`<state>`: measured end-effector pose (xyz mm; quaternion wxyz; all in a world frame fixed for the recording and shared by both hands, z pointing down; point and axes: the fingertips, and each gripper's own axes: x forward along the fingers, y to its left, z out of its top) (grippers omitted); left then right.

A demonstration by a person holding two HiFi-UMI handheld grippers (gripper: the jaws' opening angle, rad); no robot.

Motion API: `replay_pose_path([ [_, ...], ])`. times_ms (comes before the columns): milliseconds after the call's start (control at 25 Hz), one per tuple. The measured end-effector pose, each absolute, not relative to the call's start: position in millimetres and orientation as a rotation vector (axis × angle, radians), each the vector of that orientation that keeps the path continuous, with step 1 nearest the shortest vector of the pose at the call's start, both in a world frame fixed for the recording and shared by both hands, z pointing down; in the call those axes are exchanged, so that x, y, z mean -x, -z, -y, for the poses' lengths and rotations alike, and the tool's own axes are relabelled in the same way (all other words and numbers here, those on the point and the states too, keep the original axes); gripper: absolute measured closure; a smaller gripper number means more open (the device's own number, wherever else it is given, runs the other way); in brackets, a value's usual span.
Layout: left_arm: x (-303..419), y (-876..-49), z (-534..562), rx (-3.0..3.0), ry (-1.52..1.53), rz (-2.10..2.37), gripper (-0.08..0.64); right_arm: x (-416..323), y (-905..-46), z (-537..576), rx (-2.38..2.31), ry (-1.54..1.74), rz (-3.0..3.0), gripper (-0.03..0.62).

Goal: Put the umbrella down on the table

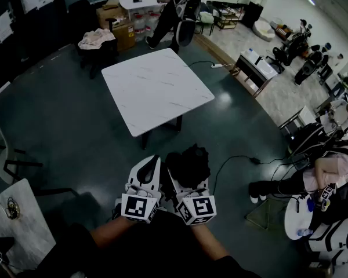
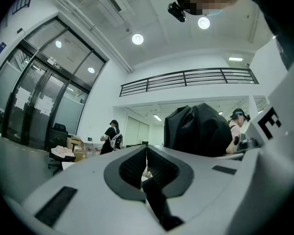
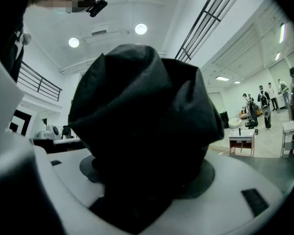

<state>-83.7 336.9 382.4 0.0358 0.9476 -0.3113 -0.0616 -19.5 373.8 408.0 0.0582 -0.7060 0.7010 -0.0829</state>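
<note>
A folded black umbrella [image 1: 188,161] is clamped in the wide-spread jaws of the right gripper [image 1: 189,175], above the floor, short of the table [image 1: 156,88]. The jaws of the left gripper [image 1: 152,162] are pressed together.

- We log bright, even indoor light from round ceiling lights [image 2: 137,38], which blow out white in both gripper views.
- The head view is dimmer; the tabletop [image 1: 156,88] glares pale against the dark floor [image 1: 64,126].
- Strong fisheye bending, black corners.
- The umbrella [image 3: 142,131] is near-black, close and soft.
</note>
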Motion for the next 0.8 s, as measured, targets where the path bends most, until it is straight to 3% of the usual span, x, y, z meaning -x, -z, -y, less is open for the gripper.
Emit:
replay_pose_path([
  [560, 94, -401, -350, -2.858, 0.150, 1.028, 0.543, 20, -401, -399, 2.086, 0.101, -2.172, 0.259],
  [800, 95, -404, -354, -2.859, 0.085, 1.018, 0.543, 21, -410, -397, 2.062, 0.204, -2.145, 0.259],
])
